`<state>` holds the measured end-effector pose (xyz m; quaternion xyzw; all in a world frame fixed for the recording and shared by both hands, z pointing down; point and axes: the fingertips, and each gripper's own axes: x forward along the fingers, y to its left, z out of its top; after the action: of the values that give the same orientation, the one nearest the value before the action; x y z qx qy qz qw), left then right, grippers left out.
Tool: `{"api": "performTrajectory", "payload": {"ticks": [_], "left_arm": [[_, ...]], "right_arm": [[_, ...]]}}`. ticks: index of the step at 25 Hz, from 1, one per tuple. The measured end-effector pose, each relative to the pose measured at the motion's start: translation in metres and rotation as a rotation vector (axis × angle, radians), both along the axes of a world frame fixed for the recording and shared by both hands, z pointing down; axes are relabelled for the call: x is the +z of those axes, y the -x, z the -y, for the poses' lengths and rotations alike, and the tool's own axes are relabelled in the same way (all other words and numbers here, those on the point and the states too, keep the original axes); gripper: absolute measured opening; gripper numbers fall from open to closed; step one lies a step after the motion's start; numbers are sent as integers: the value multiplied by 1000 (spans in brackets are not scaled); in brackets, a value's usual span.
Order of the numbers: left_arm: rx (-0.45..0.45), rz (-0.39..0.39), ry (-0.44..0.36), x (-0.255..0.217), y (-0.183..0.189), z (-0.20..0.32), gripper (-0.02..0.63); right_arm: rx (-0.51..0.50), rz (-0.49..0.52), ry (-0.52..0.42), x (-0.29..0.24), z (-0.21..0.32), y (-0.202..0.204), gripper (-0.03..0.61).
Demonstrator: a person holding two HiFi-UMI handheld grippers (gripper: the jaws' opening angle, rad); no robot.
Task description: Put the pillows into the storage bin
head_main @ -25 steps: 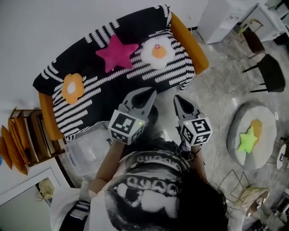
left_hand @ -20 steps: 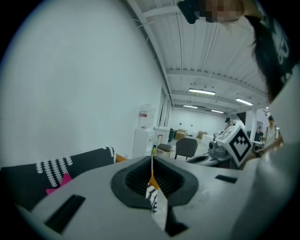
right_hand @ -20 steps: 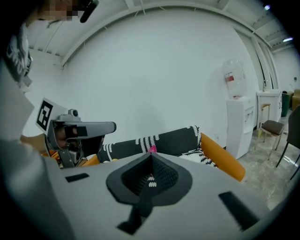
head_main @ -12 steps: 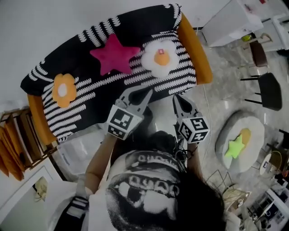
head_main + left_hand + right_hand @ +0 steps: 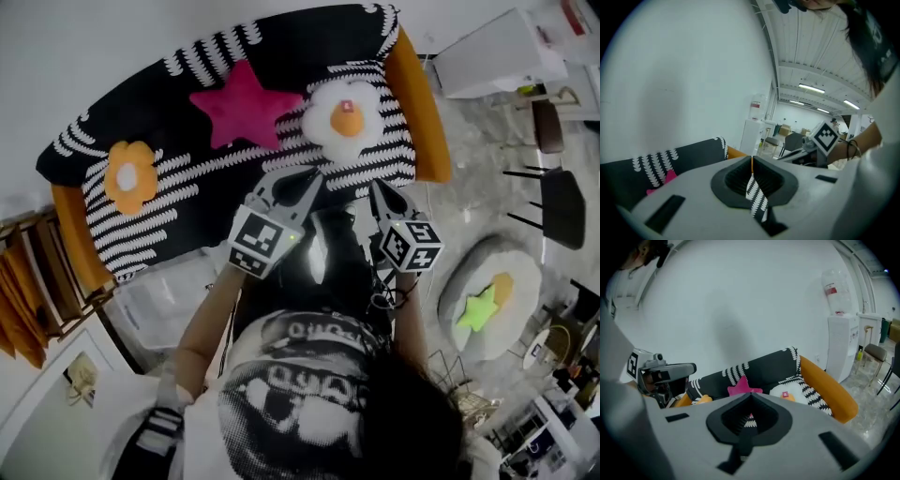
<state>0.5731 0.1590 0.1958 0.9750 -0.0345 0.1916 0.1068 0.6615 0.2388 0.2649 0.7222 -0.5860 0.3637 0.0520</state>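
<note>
Sofa [image 5: 187,214] holds star pillow [image 5: 242,101] straight ahead of left gripper [image 5: 312,178] and egg pillow [image 5: 345,111] ahead of right gripper [image 5: 375,186], both jaw pairs closed and empty, while storage bin [image 5: 169,302] sits beside the left arm.

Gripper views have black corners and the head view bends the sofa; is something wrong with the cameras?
No fault. Left gripper view: wide-angle lens, so black corners and bowed ceiling lights. Right gripper view: same black rim, sofa curved. Head view: sofa arced, picture dim.
</note>
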Motion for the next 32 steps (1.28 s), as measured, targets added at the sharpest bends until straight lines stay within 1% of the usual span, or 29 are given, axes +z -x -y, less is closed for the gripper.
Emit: {"api": "performTrajectory", "payload": {"ticks": [4, 8, 13, 17, 18, 21, 24, 28, 32], "left_arm": [[-33, -6, -13, 3, -10, 12, 12], [-103, 2, -25, 10, -21, 30, 12], [-203, 34, -29, 24, -48, 51, 12], [-259, 52, -12, 45, -74, 62, 12], [-267, 51, -6, 52, -83, 64, 12], [-281, 49, 1, 73, -114, 69, 12], [-296, 63, 16, 99, -143, 72, 12], [-303, 95, 33, 140, -172, 78, 12], [-313, 138, 44, 176, -184, 86, 12]], "right_arm": [[-19, 42, 37, 28, 15, -21, 2], [-57, 68, 90, 61, 33, -48, 3], [-123, 89, 157, 105, 53, -99, 3], [-142, 156, 206, 157, 70, -138, 6], [-142, 180, 219, 174, 74, -147, 22], [-152, 228, 273, 227, 84, -175, 37], [-202, 243, 341, 280, 91, -197, 71], [-261, 221, 416, 343, 104, -223, 111], [-282, 187, 489, 392, 117, -240, 201]]}}
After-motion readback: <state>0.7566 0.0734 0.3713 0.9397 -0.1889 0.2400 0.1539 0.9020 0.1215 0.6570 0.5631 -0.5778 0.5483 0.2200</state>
